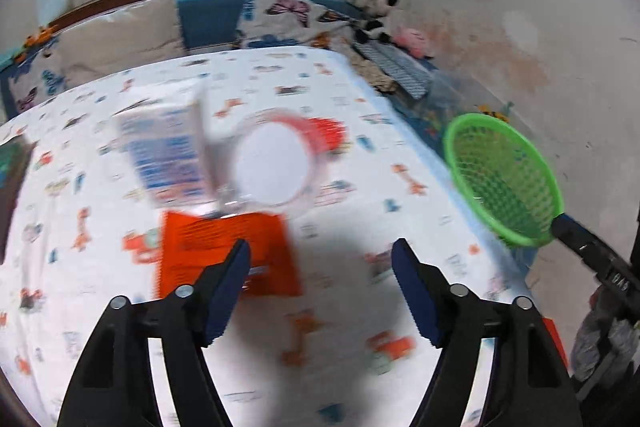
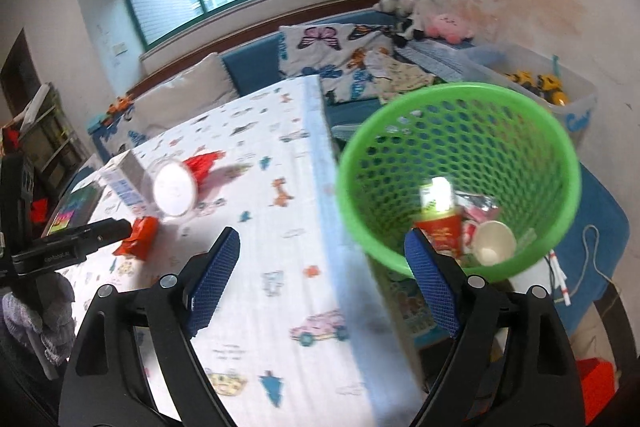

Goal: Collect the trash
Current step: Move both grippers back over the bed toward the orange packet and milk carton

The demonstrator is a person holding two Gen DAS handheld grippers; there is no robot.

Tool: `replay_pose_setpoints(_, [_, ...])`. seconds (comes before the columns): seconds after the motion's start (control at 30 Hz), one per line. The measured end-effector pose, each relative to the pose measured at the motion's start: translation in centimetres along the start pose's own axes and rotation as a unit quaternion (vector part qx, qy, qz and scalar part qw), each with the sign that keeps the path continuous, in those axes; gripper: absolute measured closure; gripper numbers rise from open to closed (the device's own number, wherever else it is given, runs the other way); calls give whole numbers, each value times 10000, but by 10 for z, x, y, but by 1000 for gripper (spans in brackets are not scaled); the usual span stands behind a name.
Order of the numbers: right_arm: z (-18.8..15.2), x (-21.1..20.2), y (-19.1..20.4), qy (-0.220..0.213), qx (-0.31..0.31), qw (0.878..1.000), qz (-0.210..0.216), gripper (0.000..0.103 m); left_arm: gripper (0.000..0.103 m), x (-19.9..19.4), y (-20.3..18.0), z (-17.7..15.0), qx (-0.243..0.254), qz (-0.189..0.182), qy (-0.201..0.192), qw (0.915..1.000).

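Left gripper: jaws apart, empty, angled down over the table. Right gripper: jaws apart, apparently empty, above the table's edge.

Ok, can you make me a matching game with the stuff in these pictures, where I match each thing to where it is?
Things:
1. orange packet
2. green basket
3. paper cup
4. blue-and-white carton

Places:
A. inside the basket
B. beside the table's edge
C. on the table, nearest the left fingers
D. on the table, against the clear plastic cup

Pairs: 1-C, 2-B, 3-A, 4-D
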State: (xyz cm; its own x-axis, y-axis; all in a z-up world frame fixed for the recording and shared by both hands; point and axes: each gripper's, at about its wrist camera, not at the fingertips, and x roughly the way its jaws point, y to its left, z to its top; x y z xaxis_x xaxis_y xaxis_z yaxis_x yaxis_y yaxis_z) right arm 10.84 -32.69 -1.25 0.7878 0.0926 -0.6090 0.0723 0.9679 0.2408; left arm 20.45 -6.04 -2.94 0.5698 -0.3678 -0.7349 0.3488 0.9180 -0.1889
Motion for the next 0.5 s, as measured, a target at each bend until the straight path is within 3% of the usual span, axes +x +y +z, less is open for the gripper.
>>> replay_pose_setpoints(0.23, [-3,22,37,297,-286,9985,356,18,31,-6,55,-18,-209,342,144,9991])
replay_pose_setpoints(0.5, [-11,58,101,751,-826,9894,931,18,31,-27,104,-33,-699,585,49,9958])
